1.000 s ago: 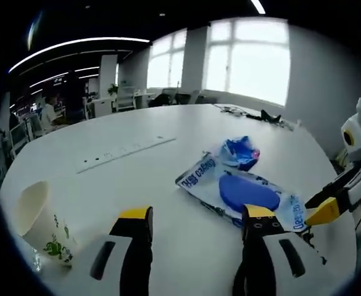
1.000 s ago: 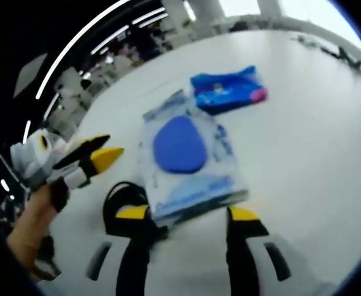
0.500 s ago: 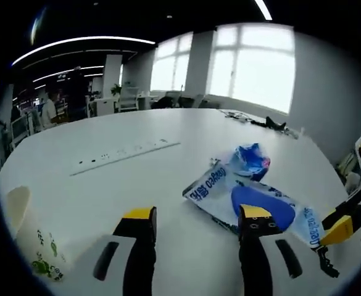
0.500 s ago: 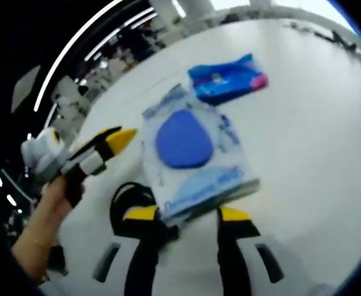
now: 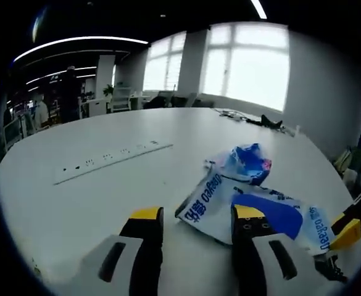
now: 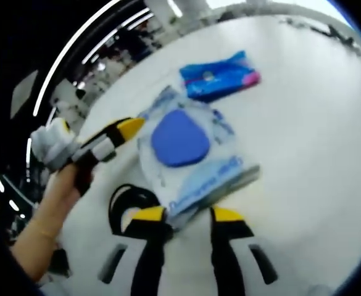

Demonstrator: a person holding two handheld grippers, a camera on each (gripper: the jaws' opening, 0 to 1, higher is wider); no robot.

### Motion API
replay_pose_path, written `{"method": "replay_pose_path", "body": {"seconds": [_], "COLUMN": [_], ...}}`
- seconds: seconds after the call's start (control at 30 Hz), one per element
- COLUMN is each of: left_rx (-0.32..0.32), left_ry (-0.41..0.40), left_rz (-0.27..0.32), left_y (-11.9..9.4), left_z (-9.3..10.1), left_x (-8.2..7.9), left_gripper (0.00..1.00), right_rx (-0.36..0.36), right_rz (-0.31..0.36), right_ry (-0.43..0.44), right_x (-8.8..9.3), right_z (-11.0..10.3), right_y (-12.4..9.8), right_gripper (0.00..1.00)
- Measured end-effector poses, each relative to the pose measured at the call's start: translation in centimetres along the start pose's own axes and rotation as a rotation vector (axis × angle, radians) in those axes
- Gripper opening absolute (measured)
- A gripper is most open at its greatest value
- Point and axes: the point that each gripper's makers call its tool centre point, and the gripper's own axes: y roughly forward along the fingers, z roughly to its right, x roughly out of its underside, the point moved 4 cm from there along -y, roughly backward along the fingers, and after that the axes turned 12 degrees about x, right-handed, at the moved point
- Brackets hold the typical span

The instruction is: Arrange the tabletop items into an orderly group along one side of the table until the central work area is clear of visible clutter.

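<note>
Lying between right fingers [image 6: 220, 216]: wipes pack [image 6: 192, 151].

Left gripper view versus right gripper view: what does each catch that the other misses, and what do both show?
Left gripper view alone: the power strip set into the table, bright windows and cables at the table's far edge. Right gripper view alone: a black looped strap and the person's hand. Both: the blue-lidded wipes pack, the smaller blue packet, the white table.

wipes pack [image 5: 254, 206] | blue print on white, upside down | not legible
</note>
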Motion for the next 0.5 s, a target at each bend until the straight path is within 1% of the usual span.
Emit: {"method": "replay_pose_path", "body": {"seconds": [0.1, 0.17, 0.2, 0.23, 0.27, 0.47, 0.5], "left_rx": [0.016, 0.020, 0.015, 0.001, 0.011, 0.005, -0.001], "left_ry": [-0.007, -0.006, 0.015, 0.044, 0.052, 0.047, 0.061], "left_rz": [-0.022, -0.056, -0.076, -0.092, -0.108, -0.105, -0.115], "left_y": [0.32, 0.48, 0.56, 0.57, 0.72, 0.80, 0.79], "left_z": [-0.17, -0.25, -0.33, -0.59, -0.45, -0.69, -0.77], "left_x": [0.22, 0.57, 0.78, 0.87, 1.02, 0.88, 1.00], "left_gripper": [0.34, 0.28, 0.24, 0.24, 0.23, 0.19, 0.17], "right_rx": [-0.015, -0.020, -0.021, -0.020, -0.022, -0.033, -0.039], "right_rz": [-0.006, -0.011, -0.008, -0.008, -0.009, -0.012, -0.011], "right_ry": [0.021, 0.035, 0.035, 0.034, 0.036, 0.058, 0.066], "right_x": [0.08, 0.19, 0.17, 0.18, 0.23, 0.44, 0.50], "right_z": [-0.18, -0.26, -0.30, -0.31, -0.36, -0.49, -0.56], "right_y": [0.06, 0.16, 0.20, 0.17, 0.16, 0.35, 0.38], "right_gripper": [0.20, 0.19, 0.19, 0.18, 0.18, 0.13, 0.13]}}
